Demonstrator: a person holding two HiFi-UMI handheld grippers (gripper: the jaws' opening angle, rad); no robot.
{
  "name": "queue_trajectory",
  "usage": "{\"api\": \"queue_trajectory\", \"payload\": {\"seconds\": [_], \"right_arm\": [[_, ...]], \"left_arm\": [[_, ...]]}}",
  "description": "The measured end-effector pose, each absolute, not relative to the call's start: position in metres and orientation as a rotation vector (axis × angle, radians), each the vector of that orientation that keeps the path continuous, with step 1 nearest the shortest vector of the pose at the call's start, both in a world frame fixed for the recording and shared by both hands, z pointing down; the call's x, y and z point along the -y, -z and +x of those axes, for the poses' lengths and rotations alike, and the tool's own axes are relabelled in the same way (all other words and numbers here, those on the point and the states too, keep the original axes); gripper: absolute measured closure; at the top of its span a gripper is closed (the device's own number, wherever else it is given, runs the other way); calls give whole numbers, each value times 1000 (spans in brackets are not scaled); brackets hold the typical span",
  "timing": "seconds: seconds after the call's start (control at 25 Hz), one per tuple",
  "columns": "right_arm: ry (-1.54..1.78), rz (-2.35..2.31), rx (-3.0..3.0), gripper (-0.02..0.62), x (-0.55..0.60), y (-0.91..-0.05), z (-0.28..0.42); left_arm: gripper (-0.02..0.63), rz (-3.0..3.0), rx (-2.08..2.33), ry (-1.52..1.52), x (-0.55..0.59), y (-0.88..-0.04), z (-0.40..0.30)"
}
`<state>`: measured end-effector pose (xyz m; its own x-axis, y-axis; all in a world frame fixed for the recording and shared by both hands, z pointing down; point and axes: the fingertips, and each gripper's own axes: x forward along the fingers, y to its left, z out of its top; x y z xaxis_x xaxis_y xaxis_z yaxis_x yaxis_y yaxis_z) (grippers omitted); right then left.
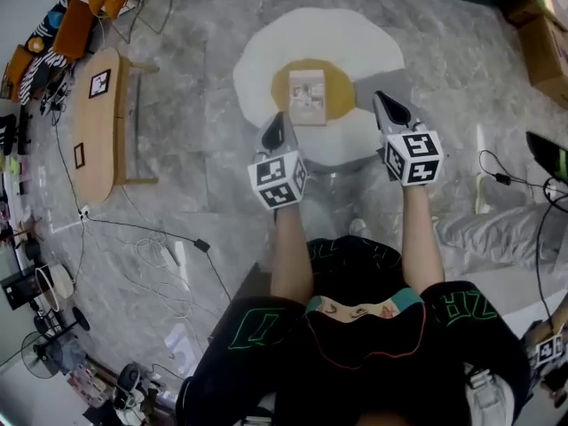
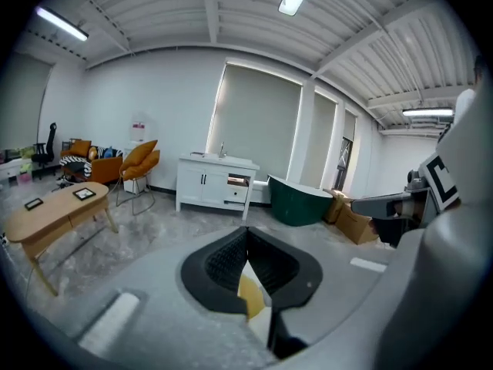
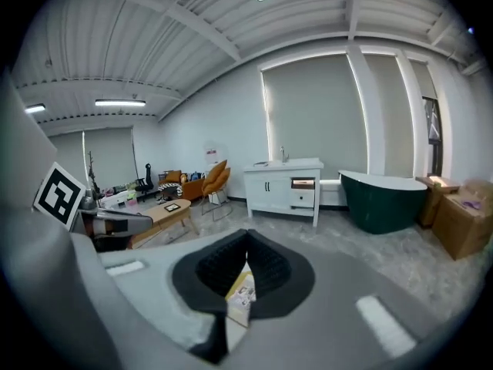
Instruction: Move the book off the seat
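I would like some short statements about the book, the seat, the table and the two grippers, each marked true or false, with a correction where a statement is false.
1. The book lies on the yellow middle of the seat. True.
2. The left gripper and the right gripper both have their jaws together. True.
3. The left gripper is shut on the book. False: it holds nothing, and the book lies free on the seat.
4. In the head view, the wooden table stands to the right of the seat. False: it stands to the left of it.
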<state>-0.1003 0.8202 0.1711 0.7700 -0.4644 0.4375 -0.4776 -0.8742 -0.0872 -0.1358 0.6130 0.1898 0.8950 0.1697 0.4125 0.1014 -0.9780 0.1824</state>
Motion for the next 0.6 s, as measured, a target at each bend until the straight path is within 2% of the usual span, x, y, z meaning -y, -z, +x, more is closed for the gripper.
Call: {"api": "queue_trajectory", "payload": {"seconds": [0.2,0.6], "right_arm": [[-864,2886,754,592,-776,-215,-65],[-1148,2847,605,592,-774,-279,-48]], "left_arm": [[595,2822,-257,-769,-576,-239,-87],[595,2685,-418,-970,-581,-313,-49]]}}
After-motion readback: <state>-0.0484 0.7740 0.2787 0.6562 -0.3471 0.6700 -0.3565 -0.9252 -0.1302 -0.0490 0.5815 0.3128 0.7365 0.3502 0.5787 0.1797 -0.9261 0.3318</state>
